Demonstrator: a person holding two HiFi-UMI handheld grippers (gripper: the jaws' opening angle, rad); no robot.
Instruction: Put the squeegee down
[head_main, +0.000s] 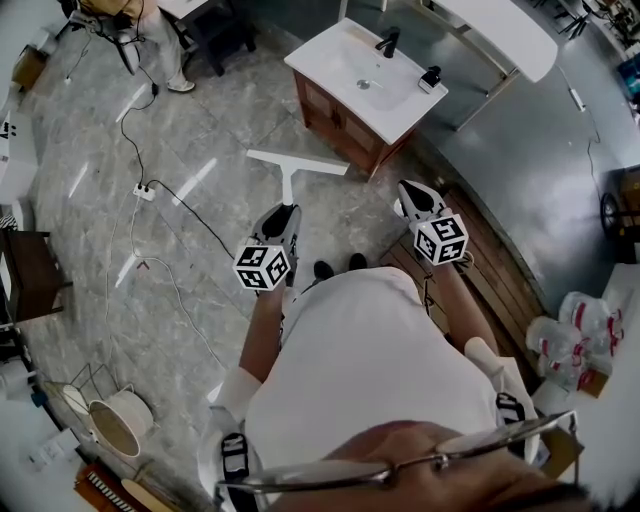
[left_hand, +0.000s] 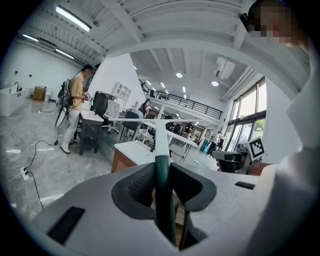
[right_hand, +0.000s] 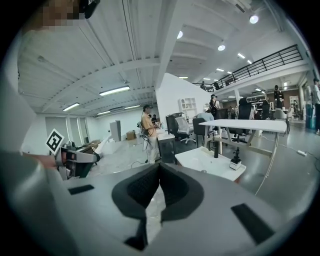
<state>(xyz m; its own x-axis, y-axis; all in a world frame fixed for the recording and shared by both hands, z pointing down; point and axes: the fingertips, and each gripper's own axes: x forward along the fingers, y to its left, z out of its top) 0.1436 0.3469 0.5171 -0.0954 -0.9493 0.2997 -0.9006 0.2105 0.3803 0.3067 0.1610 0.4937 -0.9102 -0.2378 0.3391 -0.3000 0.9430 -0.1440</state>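
My left tool (head_main: 283, 210) clamps the squeegee (head_main: 296, 162) by its dark handle, white blade crosswise in the air above the floor (head_main: 215, 105) near the sink (head_main: 350, 62), while my right tool (head_main: 412, 190) is closed, empty.

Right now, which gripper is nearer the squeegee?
Left. The left gripper is shut on the handle of the squeegee, whose blade points away from the person. The right gripper is off to its right, shut and empty, not touching it.
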